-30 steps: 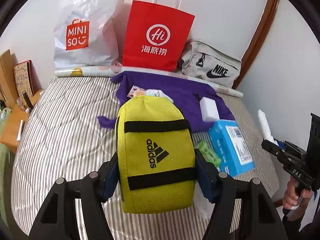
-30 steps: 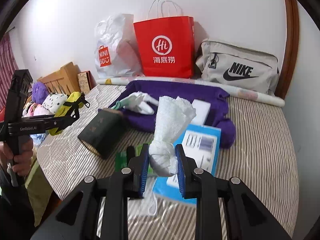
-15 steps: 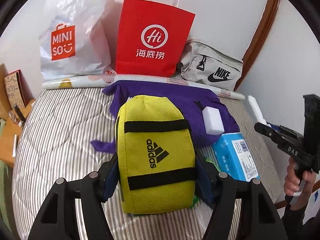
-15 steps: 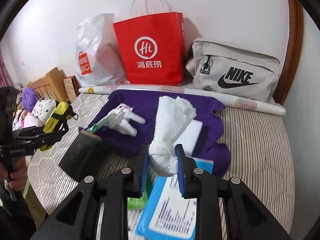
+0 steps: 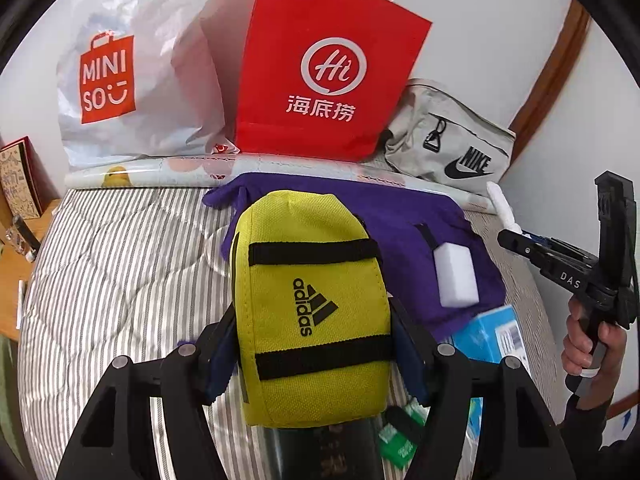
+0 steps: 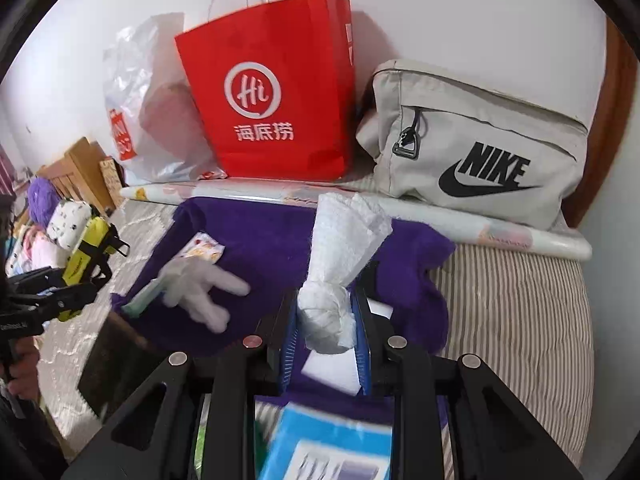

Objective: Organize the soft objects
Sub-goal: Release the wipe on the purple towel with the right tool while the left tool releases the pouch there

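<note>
My left gripper (image 5: 310, 344) is shut on a yellow Adidas pouch (image 5: 312, 304) with black straps, held above the striped bed (image 5: 120, 280). My right gripper (image 6: 326, 332) is shut on a knotted white cloth bundle (image 6: 332, 264). Behind stand a red paper bag (image 5: 324, 72), a white Miniso plastic bag (image 5: 132, 80) and a grey Nike bag (image 6: 480, 152) against the wall. A purple cloth (image 6: 256, 248) lies on the bed with a white glove (image 6: 200, 288) and a white sponge block (image 5: 456, 276) on it. The right gripper (image 5: 520, 240) also shows at the left wrist view's right edge.
A blue box (image 5: 492, 336) and a green packet (image 5: 400, 436) lie near the bed's front. A rolled printed sheet (image 6: 480, 232) runs along the wall. A dark book (image 6: 116, 356) lies at the left front. Plush toys (image 6: 60, 216) and wooden furniture (image 6: 80, 168) stand left of the bed.
Both grippers have moved forward toward the bags at the wall, which now look larger and closer. Each keeps its hold: the yellow pouch on the left, the white bundle on the right.
</note>
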{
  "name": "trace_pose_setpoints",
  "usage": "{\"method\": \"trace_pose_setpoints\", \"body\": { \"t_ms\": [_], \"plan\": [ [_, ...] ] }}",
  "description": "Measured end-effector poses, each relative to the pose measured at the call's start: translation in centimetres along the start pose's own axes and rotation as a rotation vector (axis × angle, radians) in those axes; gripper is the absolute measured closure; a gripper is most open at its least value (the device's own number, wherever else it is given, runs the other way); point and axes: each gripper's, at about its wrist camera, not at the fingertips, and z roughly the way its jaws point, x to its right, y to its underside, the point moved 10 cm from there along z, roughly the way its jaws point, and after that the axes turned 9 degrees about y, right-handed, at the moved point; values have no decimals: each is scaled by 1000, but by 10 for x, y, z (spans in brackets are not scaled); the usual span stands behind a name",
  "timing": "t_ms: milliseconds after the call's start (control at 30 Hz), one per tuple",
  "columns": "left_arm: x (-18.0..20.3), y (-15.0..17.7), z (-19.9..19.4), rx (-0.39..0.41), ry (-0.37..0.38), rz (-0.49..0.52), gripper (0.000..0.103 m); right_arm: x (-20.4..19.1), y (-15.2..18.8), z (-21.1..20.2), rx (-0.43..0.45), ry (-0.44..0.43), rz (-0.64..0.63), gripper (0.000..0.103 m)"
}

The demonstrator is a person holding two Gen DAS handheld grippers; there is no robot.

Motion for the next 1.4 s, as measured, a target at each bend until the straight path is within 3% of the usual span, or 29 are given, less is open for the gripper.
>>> {"method": "trace_pose_setpoints", "body": {
  "t_ms": [367, 600, 733, 867, 1000, 1133, 1400],
  "plan": [
    [-10, -29, 50, -58, -2, -29, 37, 24, 5, 58, -98, 27, -3, 77],
    [-19, -33, 83, -126, 4, -72, 36, 30, 14, 83, -165, 5, 3, 77],
    [-24, -33, 97, -148, -28, -72, 36, 32, 16, 93, -186, 1, 8, 77],
    [-21, -32, 106, -170, 0, -82, 36, 30, 15, 98, -193, -19, 13, 75],
    [-22, -31, 112, -194, 3, -88, 33, 22, 16, 100, -201, -30, -16, 65],
    [-21, -33, 111, -191, -4, -79, 24, 19, 17, 103, -208, -39, -26, 41],
    [-23, -37, 94, -165, -9, -78, 23, 24, 16, 92, -199, -26, -12, 40]
  ]
}}
